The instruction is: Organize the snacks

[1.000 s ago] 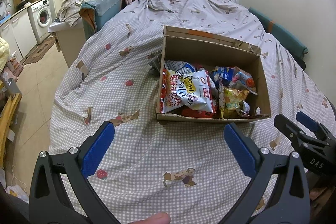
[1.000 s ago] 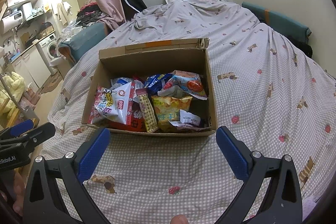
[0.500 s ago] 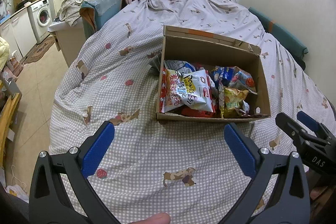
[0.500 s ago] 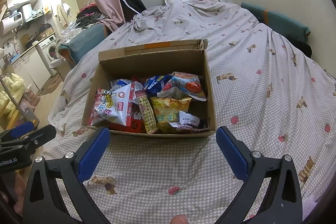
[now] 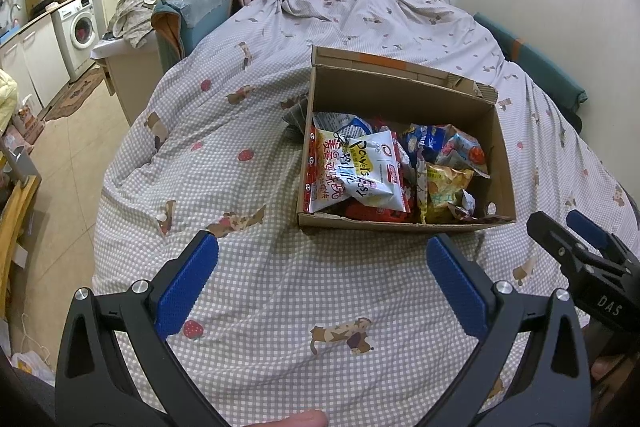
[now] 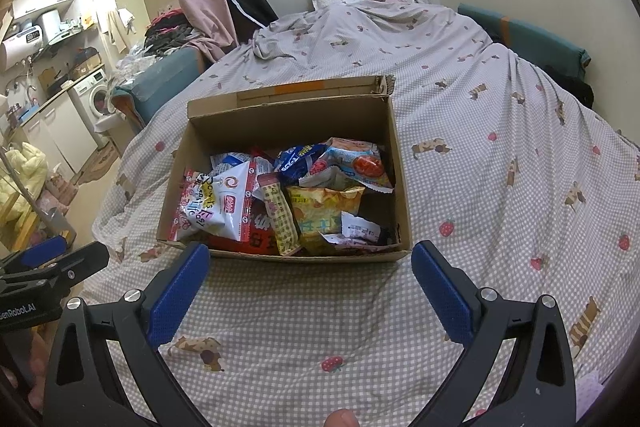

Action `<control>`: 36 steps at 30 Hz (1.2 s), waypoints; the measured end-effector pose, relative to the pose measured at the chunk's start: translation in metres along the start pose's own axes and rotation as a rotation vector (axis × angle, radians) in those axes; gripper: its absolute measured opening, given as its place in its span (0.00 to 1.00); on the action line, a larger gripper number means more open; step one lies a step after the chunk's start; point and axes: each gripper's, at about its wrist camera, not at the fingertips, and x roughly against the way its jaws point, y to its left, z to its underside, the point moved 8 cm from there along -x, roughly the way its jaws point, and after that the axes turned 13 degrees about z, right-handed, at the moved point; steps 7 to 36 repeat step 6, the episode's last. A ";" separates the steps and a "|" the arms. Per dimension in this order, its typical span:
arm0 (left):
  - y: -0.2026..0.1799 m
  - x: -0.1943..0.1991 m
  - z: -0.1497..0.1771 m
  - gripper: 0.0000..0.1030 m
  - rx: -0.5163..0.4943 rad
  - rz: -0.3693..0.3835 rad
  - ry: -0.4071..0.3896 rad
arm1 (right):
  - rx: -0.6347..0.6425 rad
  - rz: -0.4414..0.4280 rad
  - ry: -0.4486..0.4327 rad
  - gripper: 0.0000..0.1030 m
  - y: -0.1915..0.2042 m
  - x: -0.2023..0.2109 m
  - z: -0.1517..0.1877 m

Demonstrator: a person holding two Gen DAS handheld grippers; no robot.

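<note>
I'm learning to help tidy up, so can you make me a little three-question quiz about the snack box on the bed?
1. True or false: the cardboard box sits on the washing machine.
2. Which snack lies nearest the box's left wall: A) white packet, B) yellow packet, C) blue packet?
3. Fill in: both the left gripper and right gripper are ____ and hold nothing.

Key: 1 false, it sits on the bed. 2 A. 3 open.
</note>
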 end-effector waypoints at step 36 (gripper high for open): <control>-0.002 -0.001 0.000 1.00 -0.007 0.004 0.002 | -0.003 -0.002 -0.001 1.00 0.001 0.001 0.000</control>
